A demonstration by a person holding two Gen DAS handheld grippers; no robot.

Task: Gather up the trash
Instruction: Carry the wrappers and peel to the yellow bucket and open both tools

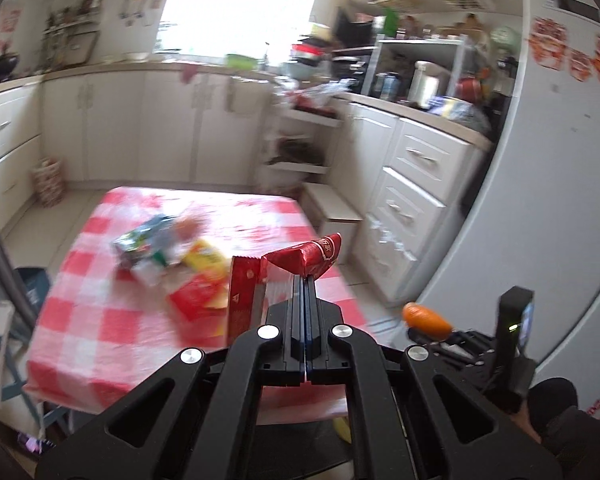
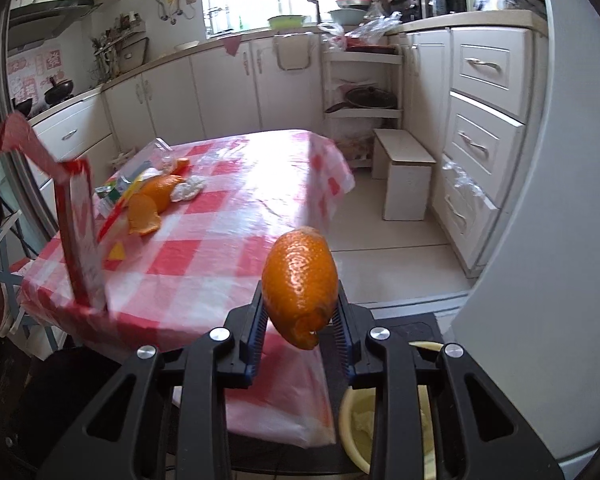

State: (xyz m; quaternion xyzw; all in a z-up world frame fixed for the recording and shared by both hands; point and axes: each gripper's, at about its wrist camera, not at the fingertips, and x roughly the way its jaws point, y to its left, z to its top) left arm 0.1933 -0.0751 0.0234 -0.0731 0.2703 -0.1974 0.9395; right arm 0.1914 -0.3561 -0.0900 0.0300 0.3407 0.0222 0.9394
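Trash lies heaped on the left part of the checked surface (image 2: 236, 216): cartons, a yellow packet (image 1: 206, 258), orange peel (image 2: 152, 204) and a crumpled tissue (image 2: 188, 191). Left gripper (image 1: 305, 280) has its jaws shut on a red wrapper (image 1: 300, 258), thin, light and floppy, best pinched at an edge. Right gripper (image 2: 302, 308) has its jaws clamped on a curled peel piece (image 2: 300, 280), light, springy, probably slick inside. A yellow bin (image 2: 350, 420) sits below the right gripper, beside the surface's near corner.
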